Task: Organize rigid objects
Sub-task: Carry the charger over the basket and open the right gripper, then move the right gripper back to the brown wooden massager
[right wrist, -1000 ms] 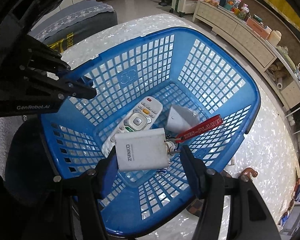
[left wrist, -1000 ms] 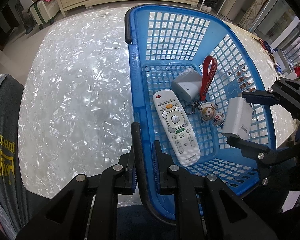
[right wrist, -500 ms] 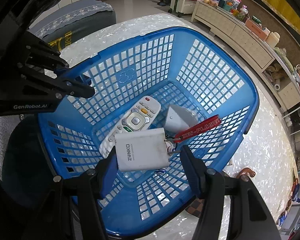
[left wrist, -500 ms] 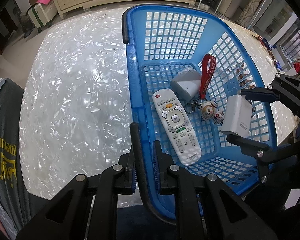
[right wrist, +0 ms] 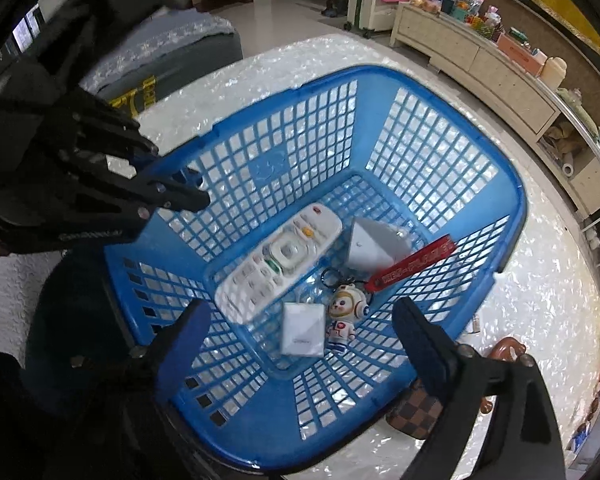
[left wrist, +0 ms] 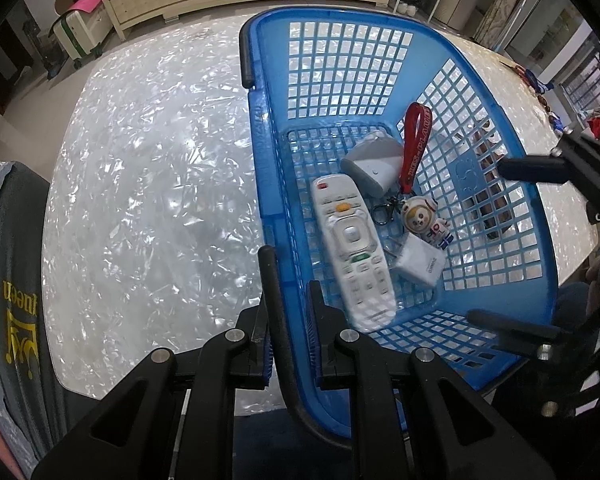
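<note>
Blue lattice basket [right wrist: 440,168] held a white remote [right wrist: 278,260] with orange and green buttons, white charger [right wrist: 303,330], grey block [right wrist: 370,246], red strap [right wrist: 412,266] and white-orange astronaut figure [right wrist: 346,314], on a pearly white table [left wrist: 148,184].

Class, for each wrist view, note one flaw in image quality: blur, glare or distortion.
Left wrist view: the white remote is motion-smeared, and glare sparkles on the table. Right wrist view: the fisheye bows the blue basket, and the dark corners vignette.

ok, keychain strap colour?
Red with white lettering; the keychain strap shows best in the left wrist view.
</note>
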Demonstrator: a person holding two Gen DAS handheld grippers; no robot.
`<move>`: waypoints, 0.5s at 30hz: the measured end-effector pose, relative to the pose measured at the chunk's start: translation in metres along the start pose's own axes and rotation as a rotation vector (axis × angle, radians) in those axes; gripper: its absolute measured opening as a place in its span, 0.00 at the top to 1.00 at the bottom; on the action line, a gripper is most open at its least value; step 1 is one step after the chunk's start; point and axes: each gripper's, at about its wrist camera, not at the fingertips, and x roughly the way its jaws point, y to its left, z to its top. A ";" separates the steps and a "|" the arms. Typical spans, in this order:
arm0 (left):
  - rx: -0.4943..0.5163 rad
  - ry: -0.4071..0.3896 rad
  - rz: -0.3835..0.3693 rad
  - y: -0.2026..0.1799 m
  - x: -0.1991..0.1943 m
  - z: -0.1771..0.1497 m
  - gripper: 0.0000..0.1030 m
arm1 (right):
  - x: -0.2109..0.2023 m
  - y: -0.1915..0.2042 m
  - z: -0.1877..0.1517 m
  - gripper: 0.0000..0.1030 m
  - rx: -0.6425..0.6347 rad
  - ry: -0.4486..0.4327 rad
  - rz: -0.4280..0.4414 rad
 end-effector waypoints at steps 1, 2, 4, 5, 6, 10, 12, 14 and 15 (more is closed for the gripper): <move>0.000 0.000 0.003 0.000 0.000 0.000 0.85 | -0.004 -0.002 0.000 0.04 0.003 -0.013 0.000; 0.000 0.001 0.005 -0.001 0.000 0.000 0.85 | -0.008 -0.004 0.000 0.02 0.008 -0.022 0.001; 0.002 0.003 0.009 -0.001 0.000 0.001 0.85 | -0.015 -0.009 -0.001 0.00 0.017 -0.039 0.016; 0.003 0.004 0.011 -0.001 0.000 0.001 0.85 | -0.019 -0.011 -0.002 0.00 0.022 -0.048 0.015; 0.004 0.005 0.012 -0.001 0.000 0.001 0.85 | -0.025 -0.014 -0.003 0.00 0.029 -0.065 0.011; 0.006 0.006 0.017 -0.002 0.000 0.001 0.85 | -0.043 -0.029 -0.010 0.00 0.076 -0.090 -0.014; 0.005 0.006 0.017 -0.001 0.000 0.001 0.85 | -0.050 -0.044 -0.013 0.00 0.127 -0.092 -0.029; 0.004 0.005 0.016 -0.001 0.000 0.001 0.85 | -0.055 -0.063 -0.018 0.00 0.193 -0.095 -0.037; 0.004 0.004 0.015 -0.001 -0.001 0.001 0.85 | -0.057 -0.073 -0.022 0.00 0.231 -0.099 -0.044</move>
